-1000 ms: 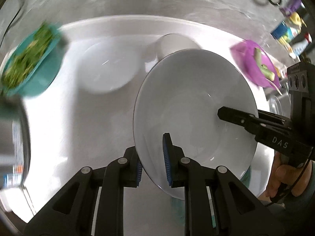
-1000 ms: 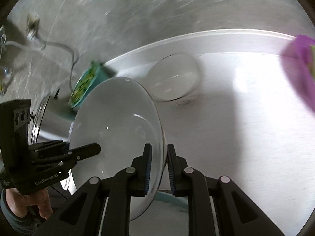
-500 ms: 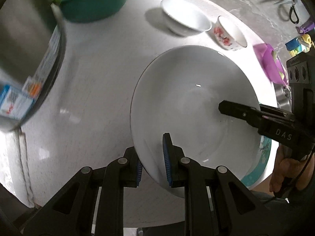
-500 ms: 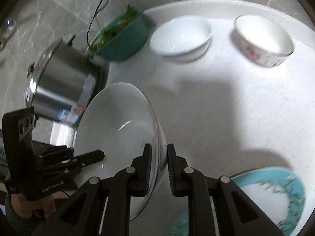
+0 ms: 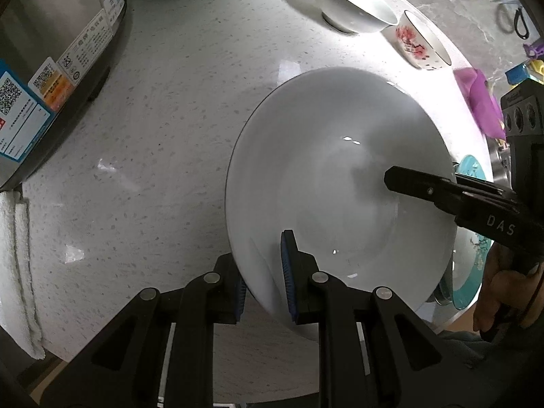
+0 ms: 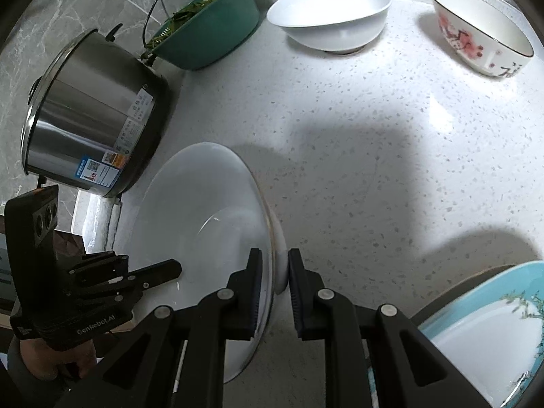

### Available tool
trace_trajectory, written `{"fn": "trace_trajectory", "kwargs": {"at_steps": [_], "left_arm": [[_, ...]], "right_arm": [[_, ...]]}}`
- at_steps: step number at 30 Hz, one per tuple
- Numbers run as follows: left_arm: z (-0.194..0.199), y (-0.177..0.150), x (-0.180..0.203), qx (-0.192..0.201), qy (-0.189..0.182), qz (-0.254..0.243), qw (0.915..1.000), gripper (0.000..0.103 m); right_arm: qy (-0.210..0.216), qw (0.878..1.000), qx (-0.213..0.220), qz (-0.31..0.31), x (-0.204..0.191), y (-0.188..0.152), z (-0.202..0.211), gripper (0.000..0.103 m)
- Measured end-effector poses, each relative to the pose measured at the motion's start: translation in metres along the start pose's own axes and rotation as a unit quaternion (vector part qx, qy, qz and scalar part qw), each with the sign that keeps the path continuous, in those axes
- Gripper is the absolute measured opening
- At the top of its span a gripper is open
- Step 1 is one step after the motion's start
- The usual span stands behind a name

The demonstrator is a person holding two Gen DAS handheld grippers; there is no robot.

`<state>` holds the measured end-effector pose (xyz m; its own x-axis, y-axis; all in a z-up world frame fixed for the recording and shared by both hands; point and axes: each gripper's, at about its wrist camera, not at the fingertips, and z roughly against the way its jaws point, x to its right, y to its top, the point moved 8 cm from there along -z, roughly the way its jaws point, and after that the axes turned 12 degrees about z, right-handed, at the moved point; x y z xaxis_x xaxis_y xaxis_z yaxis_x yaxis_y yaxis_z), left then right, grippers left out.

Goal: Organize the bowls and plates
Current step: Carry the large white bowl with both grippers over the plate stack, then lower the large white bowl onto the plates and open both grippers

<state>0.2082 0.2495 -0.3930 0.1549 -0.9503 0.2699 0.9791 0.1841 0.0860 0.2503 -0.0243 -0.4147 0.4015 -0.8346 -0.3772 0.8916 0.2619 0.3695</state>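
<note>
Plate-carrying is the step in hand, judging by both views. From the left wrist, the left tool [image 5: 265, 272] is clamped on the near rim of a large white deep plate [image 5: 340, 187], one blue pad inside, the other under the rim. The right tool [image 5: 401, 183] reaches in from the right and grips the opposite edge. The plate hangs above the speckled white desk [image 5: 153, 153], tilted. Beyond it stand a plain white bowl [image 5: 353, 10] and a bowl with red blossoms [image 5: 421, 44], just beside each other. A steel cooker [image 5: 51, 68] sits at the left, and a teal plate [image 5: 472, 282] peeks out beneath the white one's right edge.

From the right wrist, the right tool [image 6: 274, 285] pinches the plate's rim [image 6: 204, 224] between closed pads, while the left tool [image 6: 159, 272] holds the far side. The teal plate [image 6: 493, 333] lies at the lower right, on the desk edge. A green bowl of leaves [image 6: 210, 34] rests near the cooker.

Next, I'd guess, the plate needs levelling and a steady two-handed lowering onto a clear spot or a stack, both tools releasing together.
</note>
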Motion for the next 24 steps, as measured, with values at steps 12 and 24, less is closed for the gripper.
{"fn": "trace_trajectory", "kwargs": {"at_steps": [12,24], "left_arm": [[-0.008,0.015,0.002,0.013,-0.002,0.022,0.9997,0.018],[0.072,0.052,-0.002,0.067,-0.023,0.057,0.9959,0.084]], "right_arm": [[0.014,1.000,-0.011,0.010,-0.003,0.006,-0.016,0.023],[0.014,0.999,0.046,0.003,0.015,0.031,0.041,0.065]]}}
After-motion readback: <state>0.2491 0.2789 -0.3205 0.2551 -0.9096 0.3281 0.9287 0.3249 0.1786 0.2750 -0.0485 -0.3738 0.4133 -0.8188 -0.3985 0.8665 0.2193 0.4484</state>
